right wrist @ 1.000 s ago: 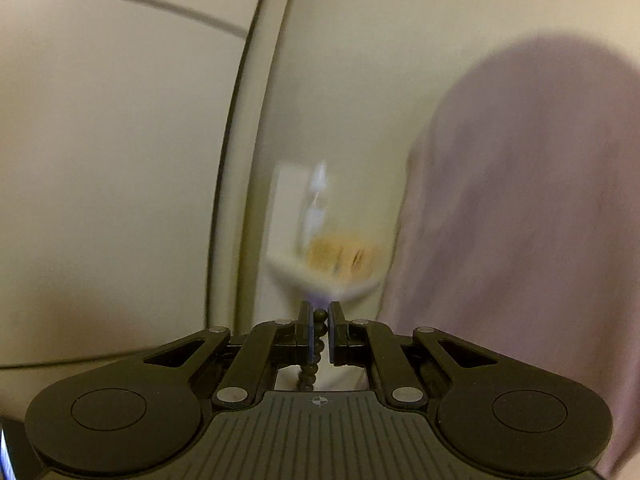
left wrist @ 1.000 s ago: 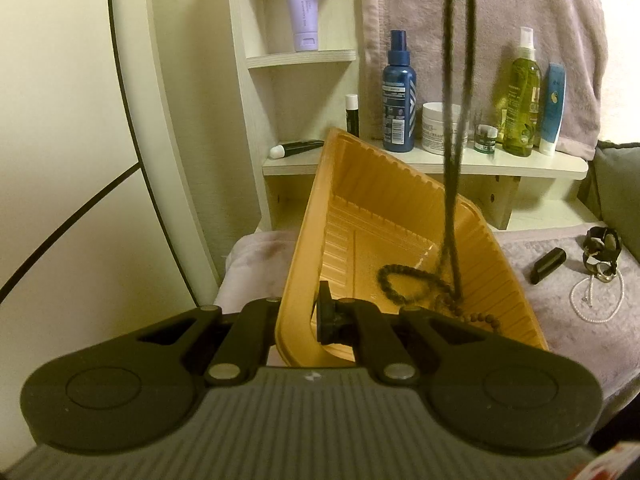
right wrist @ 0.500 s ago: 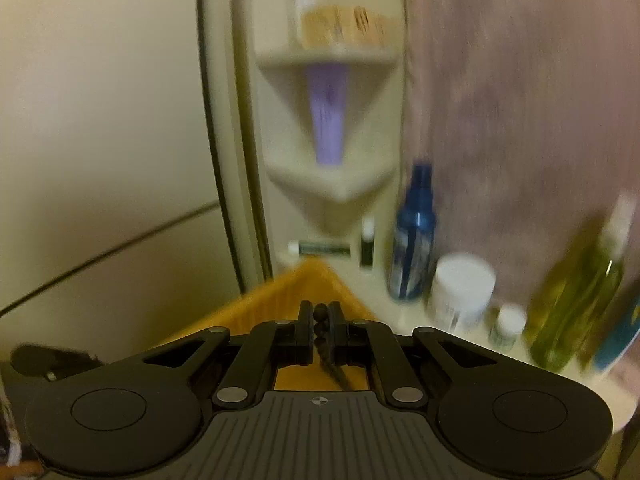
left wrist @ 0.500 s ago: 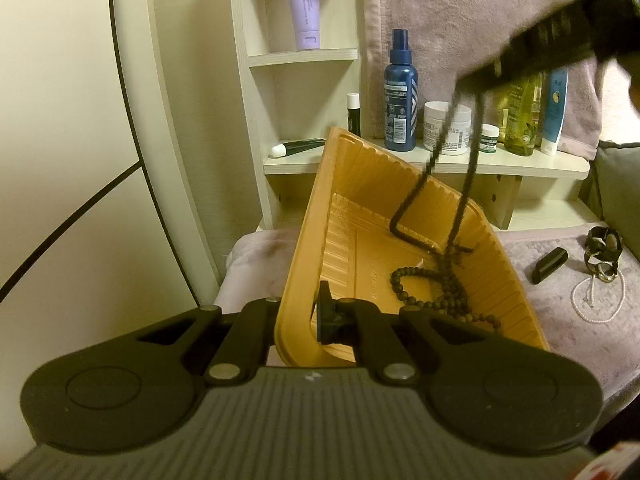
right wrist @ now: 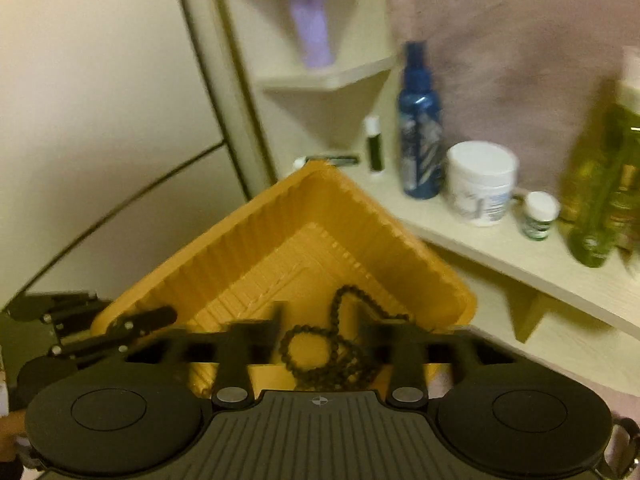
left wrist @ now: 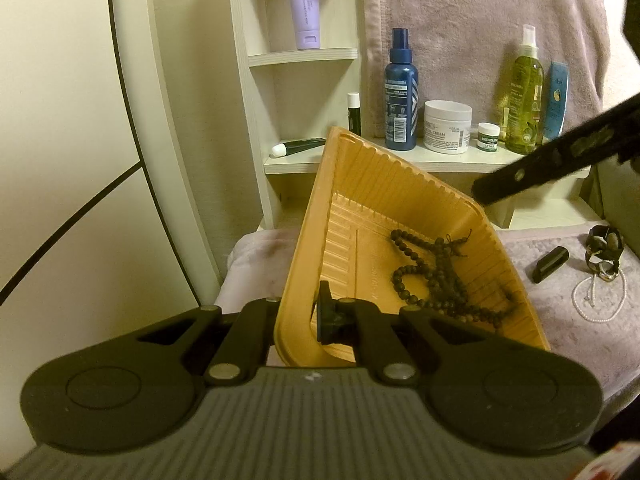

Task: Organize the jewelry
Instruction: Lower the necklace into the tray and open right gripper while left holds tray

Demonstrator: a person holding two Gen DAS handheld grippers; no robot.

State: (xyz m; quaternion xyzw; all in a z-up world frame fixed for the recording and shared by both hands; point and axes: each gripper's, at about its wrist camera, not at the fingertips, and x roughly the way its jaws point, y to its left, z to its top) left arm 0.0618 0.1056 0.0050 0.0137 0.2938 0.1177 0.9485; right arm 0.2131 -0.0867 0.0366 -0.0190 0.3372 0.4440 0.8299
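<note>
Left gripper (left wrist: 316, 316) of mine is clamped on the tilted tray's (left wrist: 316, 216) rim. My right gripper (right wrist: 320, 320), jaws just opened, holds nothing; the beads (left wrist: 436, 276) lie in the tray.

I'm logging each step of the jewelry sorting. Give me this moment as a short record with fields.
tray: orange tray, tilted, its rim clamped by the left gripper
in tray: dark bead necklace, lying loose
right gripper: above the tray, jaws just opened, nothing pinched
on the cloth: pearl strand, black bar, cluster of rings
</note>
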